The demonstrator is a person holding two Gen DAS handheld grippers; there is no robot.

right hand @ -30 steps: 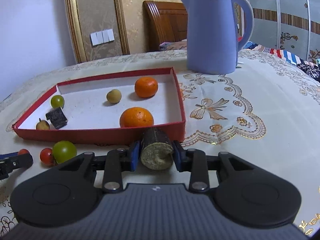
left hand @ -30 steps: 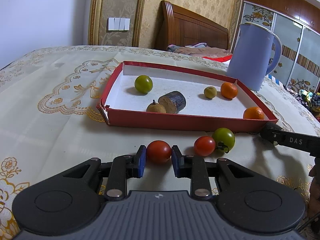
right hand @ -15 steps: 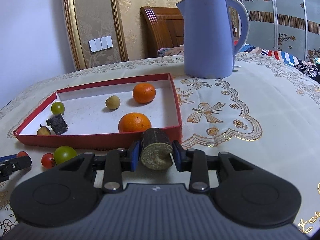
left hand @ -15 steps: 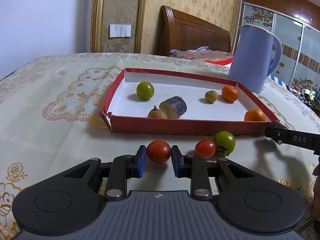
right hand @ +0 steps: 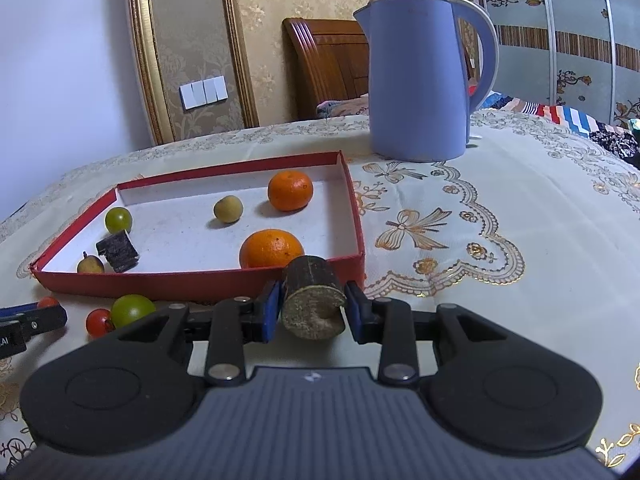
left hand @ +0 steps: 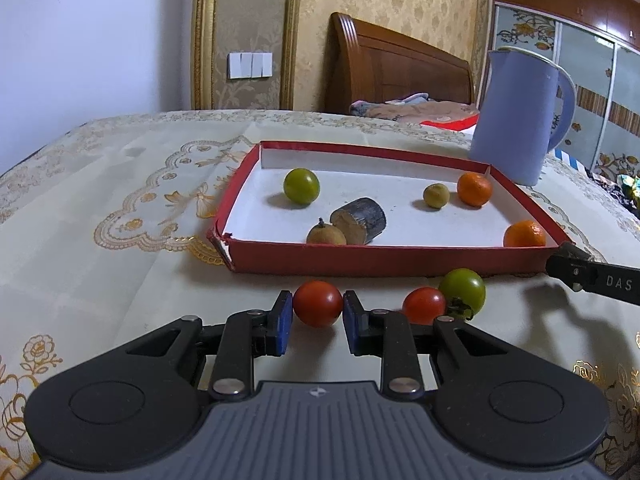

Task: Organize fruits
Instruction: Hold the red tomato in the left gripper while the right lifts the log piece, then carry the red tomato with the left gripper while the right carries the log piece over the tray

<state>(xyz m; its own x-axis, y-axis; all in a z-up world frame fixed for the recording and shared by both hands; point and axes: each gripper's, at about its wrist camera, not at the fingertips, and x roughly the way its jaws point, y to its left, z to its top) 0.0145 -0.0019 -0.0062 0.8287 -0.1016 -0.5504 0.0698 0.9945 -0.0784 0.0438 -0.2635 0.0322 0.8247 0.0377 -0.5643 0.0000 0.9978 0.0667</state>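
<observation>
While the left tool (left hand: 317, 312) clasps a red tomato (left hand: 317, 303) before the red tray (left hand: 400, 259), the right tool (right hand: 312, 306) grips a sugarcane chunk (right hand: 313, 302)

White letters "DAS" read on the black right gripper (left hand: 600, 276), off to the right of the left gripper's jaws.

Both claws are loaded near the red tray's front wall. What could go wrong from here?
1. The left claw pinches a soft red tomato; it might bruise or pop out.
2. Another red tomato and a green tomato sit loose close by; a swing could roll them.
3. The right claw holds a sugarcane piece low against the red tray; it may catch the wall.
</observation>
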